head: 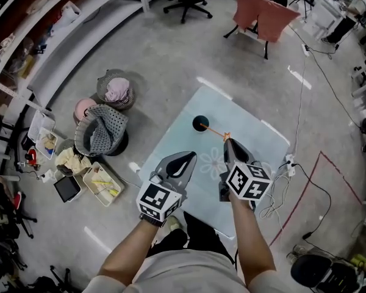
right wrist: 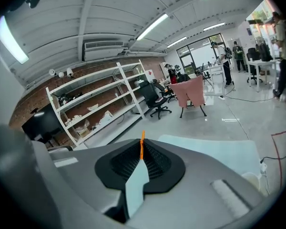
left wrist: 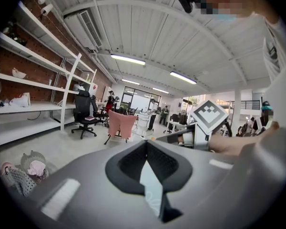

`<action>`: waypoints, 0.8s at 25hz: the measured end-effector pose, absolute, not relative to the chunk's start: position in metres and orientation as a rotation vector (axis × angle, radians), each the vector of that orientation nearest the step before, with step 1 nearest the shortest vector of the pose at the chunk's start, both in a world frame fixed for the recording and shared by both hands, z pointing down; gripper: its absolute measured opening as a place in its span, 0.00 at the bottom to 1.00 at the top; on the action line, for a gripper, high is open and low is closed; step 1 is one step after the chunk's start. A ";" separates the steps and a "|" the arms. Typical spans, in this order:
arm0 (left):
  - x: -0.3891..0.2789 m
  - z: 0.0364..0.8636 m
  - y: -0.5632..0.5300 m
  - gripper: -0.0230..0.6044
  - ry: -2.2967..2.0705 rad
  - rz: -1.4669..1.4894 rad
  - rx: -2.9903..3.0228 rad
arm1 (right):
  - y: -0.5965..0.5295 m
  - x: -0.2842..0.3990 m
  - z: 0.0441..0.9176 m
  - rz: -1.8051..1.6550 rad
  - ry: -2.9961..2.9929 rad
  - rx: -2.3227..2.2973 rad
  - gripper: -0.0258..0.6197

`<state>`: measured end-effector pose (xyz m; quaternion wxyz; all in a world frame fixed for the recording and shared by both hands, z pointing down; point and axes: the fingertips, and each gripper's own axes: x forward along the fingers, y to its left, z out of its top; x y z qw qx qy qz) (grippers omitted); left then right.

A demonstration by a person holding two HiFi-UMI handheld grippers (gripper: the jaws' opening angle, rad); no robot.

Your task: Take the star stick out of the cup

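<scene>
Nearest me, my right tongs (head: 227, 141) pinch the near end of the orange star stick (head: 215, 130), whose far end sits in the black cup (head: 200, 124) just ahead, so I judge a pull-out grip, while my left tongs (head: 192, 155) wait alongside, closed on nothing.

Open-plan lab office, wall shelving (left wrist: 24, 109), swivel chair (left wrist: 84, 116), concrete floor (head: 189, 54)
</scene>
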<state>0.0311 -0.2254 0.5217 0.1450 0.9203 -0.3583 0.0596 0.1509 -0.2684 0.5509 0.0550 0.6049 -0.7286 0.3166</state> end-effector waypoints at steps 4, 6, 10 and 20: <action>0.021 0.504 -0.205 0.05 -1.028 0.156 2.663 | -0.242 0.146 0.517 0.918 -2.265 1.863 0.08; 0.017 0.493 -0.195 0.05 -1.030 0.151 2.672 | -0.229 0.143 0.499 0.893 -2.290 1.879 0.08; 0.011 0.470 -0.180 0.05 -1.021 0.135 2.679 | -0.207 0.140 0.463 0.858 -2.347 1.901 0.08; -0.014 0.423 -0.147 0.05 -1.058 0.082 2.695 | -0.155 0.121 0.399 0.692 -2.470 1.916 0.08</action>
